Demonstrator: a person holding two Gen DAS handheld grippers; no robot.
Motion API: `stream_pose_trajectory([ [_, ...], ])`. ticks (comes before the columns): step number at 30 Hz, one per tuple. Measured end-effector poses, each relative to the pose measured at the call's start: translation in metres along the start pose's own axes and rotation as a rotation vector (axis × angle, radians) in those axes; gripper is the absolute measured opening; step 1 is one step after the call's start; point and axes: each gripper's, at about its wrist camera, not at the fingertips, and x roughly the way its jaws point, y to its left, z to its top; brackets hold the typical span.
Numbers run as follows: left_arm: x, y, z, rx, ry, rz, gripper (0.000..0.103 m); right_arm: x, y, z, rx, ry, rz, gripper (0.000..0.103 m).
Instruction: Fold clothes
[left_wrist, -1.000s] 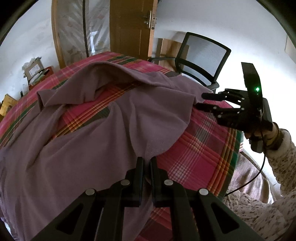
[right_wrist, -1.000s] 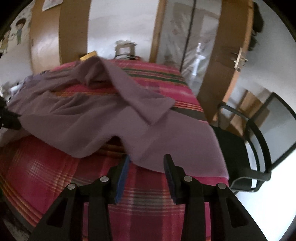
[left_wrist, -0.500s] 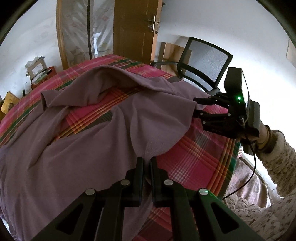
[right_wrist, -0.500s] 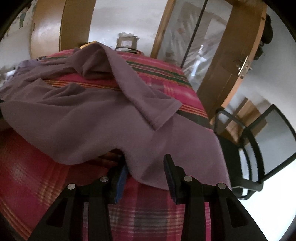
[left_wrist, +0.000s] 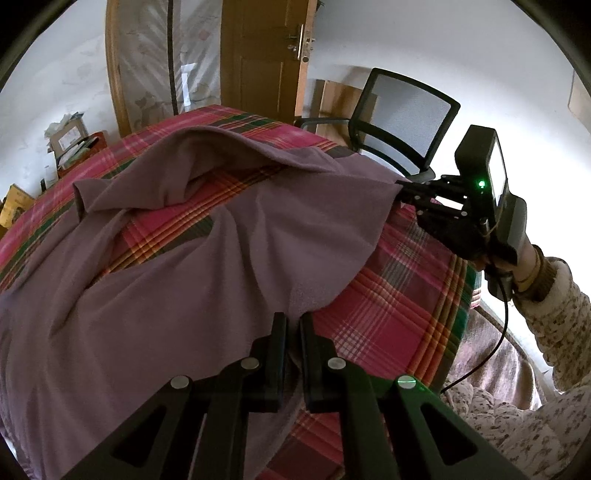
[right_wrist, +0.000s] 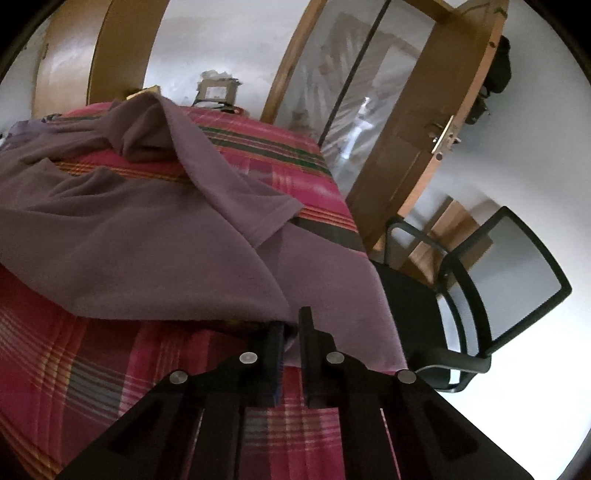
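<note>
two hand-held grippers pinch the same purple garment (left_wrist: 177, 266), which lies spread and rumpled over a table covered by a red plaid cloth (left_wrist: 391, 302). nearest in the left wrist view, the left hand-held gripper (left_wrist: 292, 325) at 6 o'clock has its fingers pressed together on the garment's near hem, with fabric showing in the narrow slit between them. in the right wrist view, the right hand-held gripper (right_wrist: 291, 332) at 6 o'clock is likewise pressed together on a corner of the hem, lifting it just off the cloth. seen from the left wrist at 3 o'clock, that right gripper (left_wrist: 406, 188) tugs the garment's edge taut, gripped by a hand (left_wrist: 517, 258) with a patterned sleeve (left_wrist: 561, 325). farther back, a folded sleeve (right_wrist: 269, 218) lies across the body of the garment. beyond the table, a black mesh chair (left_wrist: 402, 114) stands at 1 o'clock, and a wooden door (left_wrist: 258, 55) at 12 o'clock.
</note>
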Motion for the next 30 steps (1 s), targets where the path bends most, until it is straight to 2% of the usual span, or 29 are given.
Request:
stream_pose_trajectory([
  [6,0.002,-0.005,-0.003,0.017,0.012,-0.012,0.007,-0.014,-0.009,-0.001,0.023,-0.023,-0.056,0.006],
  [15,0.011,-0.014,-0.010,0.036,0.044,-0.031,0.007,-0.029,-0.023,-0.019,0.079,0.006,-0.129,0.004],
  [22,0.010,-0.015,-0.009,0.036,0.043,-0.033,0.007,-0.031,-0.023,-0.029,0.068,0.008,-0.106,0.005],
  [24,0.007,-0.013,-0.009,0.029,0.035,-0.035,0.007,-0.030,-0.019,-0.030,0.052,0.012,-0.082,0.007],
  [26,0.007,-0.012,-0.009,0.023,0.032,-0.037,0.007,-0.028,-0.015,-0.030,0.038,0.013,-0.070,0.017],
  [30,0.007,-0.011,-0.009,0.017,0.034,-0.041,0.007,-0.019,-0.015,-0.029,0.055,0.031,-0.035,0.028],
])
